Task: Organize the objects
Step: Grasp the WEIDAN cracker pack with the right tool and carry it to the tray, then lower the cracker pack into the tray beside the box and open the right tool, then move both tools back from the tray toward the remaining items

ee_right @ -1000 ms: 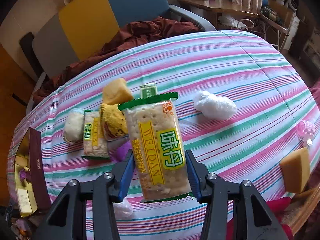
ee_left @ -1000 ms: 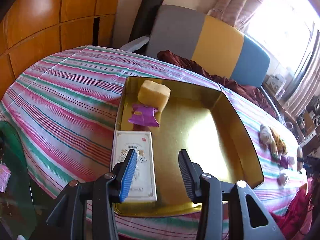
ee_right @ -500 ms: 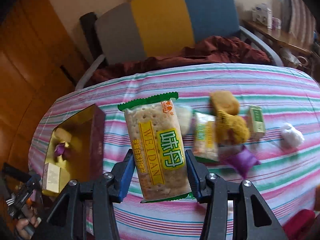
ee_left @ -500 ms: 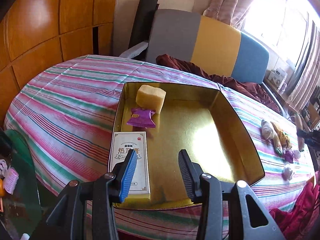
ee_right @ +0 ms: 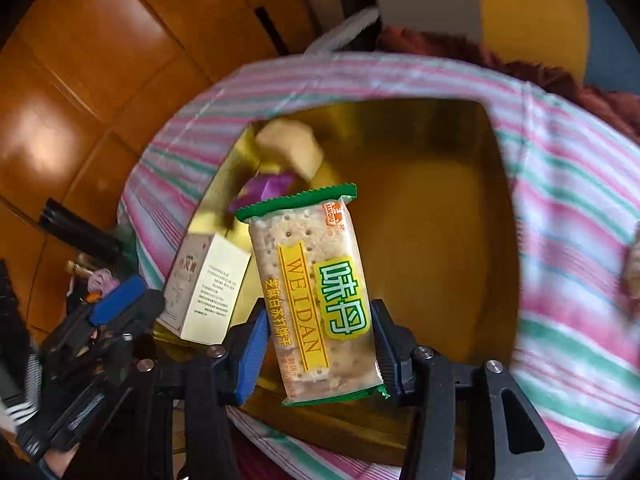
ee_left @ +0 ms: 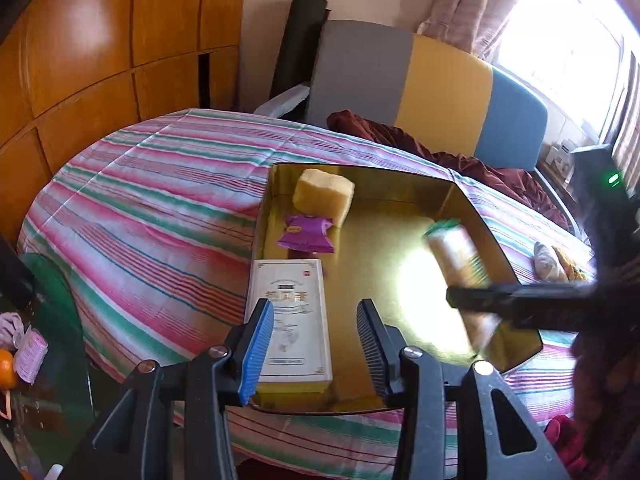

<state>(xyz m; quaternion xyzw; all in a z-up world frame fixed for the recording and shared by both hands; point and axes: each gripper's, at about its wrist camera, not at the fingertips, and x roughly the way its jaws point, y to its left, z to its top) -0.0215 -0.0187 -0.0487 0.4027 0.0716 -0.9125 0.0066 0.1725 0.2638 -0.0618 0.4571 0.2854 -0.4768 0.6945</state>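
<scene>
1. The right tool (ee_right: pixel 318 354) is clamped on a green-edged cracker packet (ee_right: pixel 316 300), its two pads pressing the packet's sides, and holds it above the floor of the gold box (ee_right: pixel 440 240) that sits on the striped tabletop (ee_right: pixel 560 264).
2. The left tool (ee_left: pixel 316 340) hangs at the near edge of the box with its jaws apart and nothing between them.
3. Already lying in the box: a yellow sponge block (ee_left: pixel 324 196) in the far left corner, a purple wrapper (ee_left: pixel 306 234) just in front of it, and a white carton (ee_left: pixel 290 320) along the left wall.
4. The packet is not yet set down; I judge this step as nearly finished, with only the lowering and release remaining.
5. More snacks (ee_left: pixel 554 256) lie on the cloth beyond the box's right wall, so the sorting looks roughly half done at best.
6. The left view alone shows those leftover snacks, and the packet (ee_left: pixel 456 256) coming in blurred over the right side of the box.
7. The right view alone shows the grip on the packet clearly and the printed side of the carton (ee_right: pixel 208 288).
</scene>
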